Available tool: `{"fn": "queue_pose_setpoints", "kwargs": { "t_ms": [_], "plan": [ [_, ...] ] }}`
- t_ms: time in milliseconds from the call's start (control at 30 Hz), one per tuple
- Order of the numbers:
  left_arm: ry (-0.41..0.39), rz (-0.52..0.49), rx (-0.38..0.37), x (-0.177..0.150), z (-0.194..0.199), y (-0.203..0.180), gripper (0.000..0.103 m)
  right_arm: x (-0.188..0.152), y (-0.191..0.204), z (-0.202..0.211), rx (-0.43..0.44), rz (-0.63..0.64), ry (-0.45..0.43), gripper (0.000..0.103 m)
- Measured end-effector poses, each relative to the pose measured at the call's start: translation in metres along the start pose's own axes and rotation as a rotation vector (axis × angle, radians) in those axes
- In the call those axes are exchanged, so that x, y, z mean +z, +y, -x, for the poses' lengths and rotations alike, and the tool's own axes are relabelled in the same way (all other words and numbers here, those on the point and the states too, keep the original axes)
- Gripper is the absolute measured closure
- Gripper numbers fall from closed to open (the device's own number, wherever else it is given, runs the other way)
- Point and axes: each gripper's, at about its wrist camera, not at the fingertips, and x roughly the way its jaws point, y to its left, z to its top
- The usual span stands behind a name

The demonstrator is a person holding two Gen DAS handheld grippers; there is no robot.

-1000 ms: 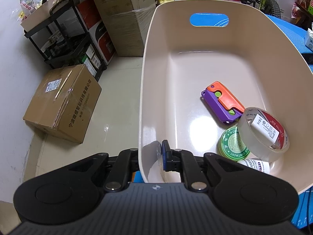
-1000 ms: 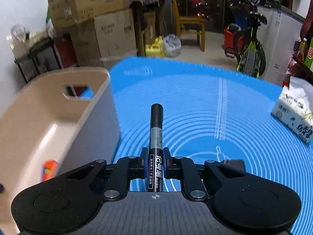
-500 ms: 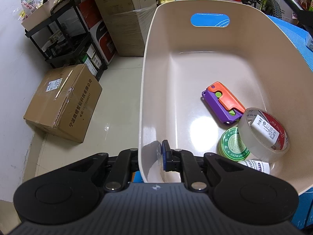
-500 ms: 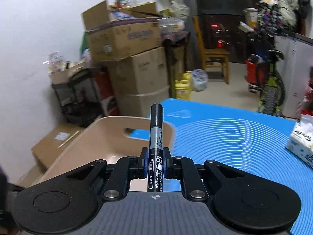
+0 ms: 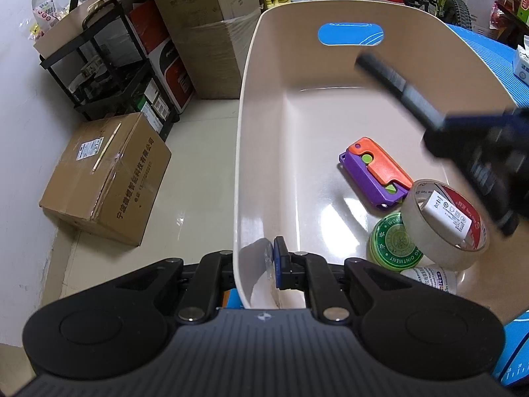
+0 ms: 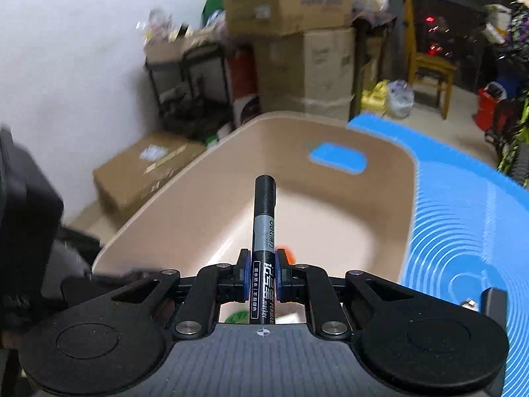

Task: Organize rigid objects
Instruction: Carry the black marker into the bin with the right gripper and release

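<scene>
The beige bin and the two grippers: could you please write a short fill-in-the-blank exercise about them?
1. The right gripper is shut on a black ____.
2. The left gripper is clamped on the ____ of the beige bin.
3. Inside the bin, the roll of clear tape leans on a round ____ tin.
4. The folding toy in the bin is purple and ____.

Missing words: marker; rim; green; orange

A blue ribbed mat (image 6: 463, 231) covers the table ahead and to the right of the right gripper. Directly on it sits a beige bin (image 6: 185, 205), straight ahead of that tool, and a white tissue pack (image 5: 521, 63) lies on the mat beyond the bin's far right side.
</scene>
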Motion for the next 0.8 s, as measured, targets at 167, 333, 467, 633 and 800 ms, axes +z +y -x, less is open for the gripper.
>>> {"fn": "queue_pose_setpoints", "kwargs": {
  "t_ms": [167, 333, 467, 633, 800],
  "plan": [
    [-0.003, -0.005, 0.0, -0.001, 0.0, 0.0, 0.089, -0.01, 0.008, -0.021, 0.026, 0.038, 0.117, 0.079],
    [-0.003, -0.007, 0.0, -0.001, 0.0, 0.0, 0.089, -0.015, 0.007, -0.023, 0.039, 0.047, 0.131, 0.077],
    [-0.003, -0.006, 0.001, -0.001, 0.0, 0.0, 0.089, -0.013, -0.002, -0.009, 0.059, 0.044, 0.072, 0.056],
    [-0.003, -0.007, 0.001, -0.001, 0.0, 0.0, 0.089, -0.006, -0.021, 0.02, 0.043, 0.033, -0.038, 0.051],
    [-0.003, -0.007, 0.001, -0.001, 0.0, 0.0, 0.089, -0.001, -0.064, 0.051, -0.055, -0.045, -0.16, 0.051]
  ]
}}
